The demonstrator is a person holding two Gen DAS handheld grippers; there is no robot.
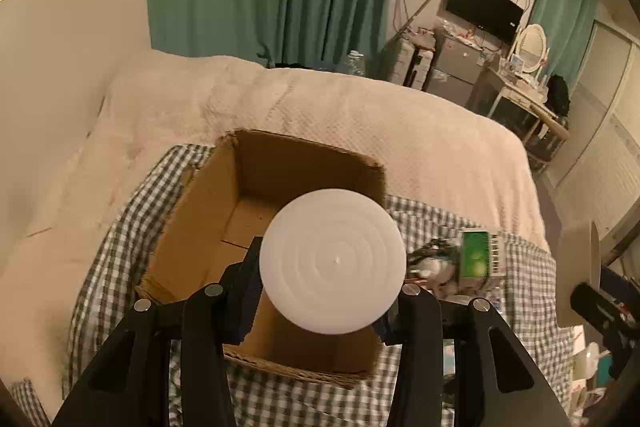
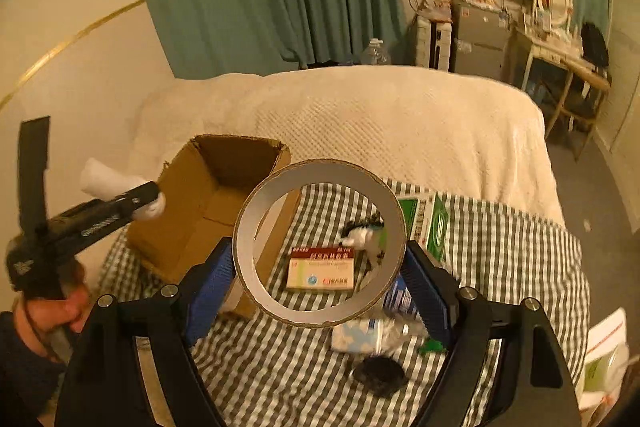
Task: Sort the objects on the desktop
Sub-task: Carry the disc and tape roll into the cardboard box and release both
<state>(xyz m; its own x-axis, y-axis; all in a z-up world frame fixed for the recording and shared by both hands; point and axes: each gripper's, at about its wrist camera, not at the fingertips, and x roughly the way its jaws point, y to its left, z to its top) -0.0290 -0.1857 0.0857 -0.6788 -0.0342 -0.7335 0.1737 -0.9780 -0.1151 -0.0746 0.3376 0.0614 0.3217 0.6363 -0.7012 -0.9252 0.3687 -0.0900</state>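
Left gripper (image 1: 328,291) squeezing white jar (image 1: 331,262), mid-frame, right over open box (image 1: 208,227). Right gripper (image 2: 320,279) spread wide, pinching tape ring (image 2: 320,245), centre frame, beside box (image 2: 192,195). Carrying step, probably. Next: let go of jar inside, then bring ring over.

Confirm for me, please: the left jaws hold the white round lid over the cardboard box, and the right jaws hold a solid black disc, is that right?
Not quite. The right gripper holds a hollow cardboard tape ring, not a solid black disc; the right wrist view shows the checked cloth through its middle. The rest stands: the left gripper holds the white round lid over the cardboard box.
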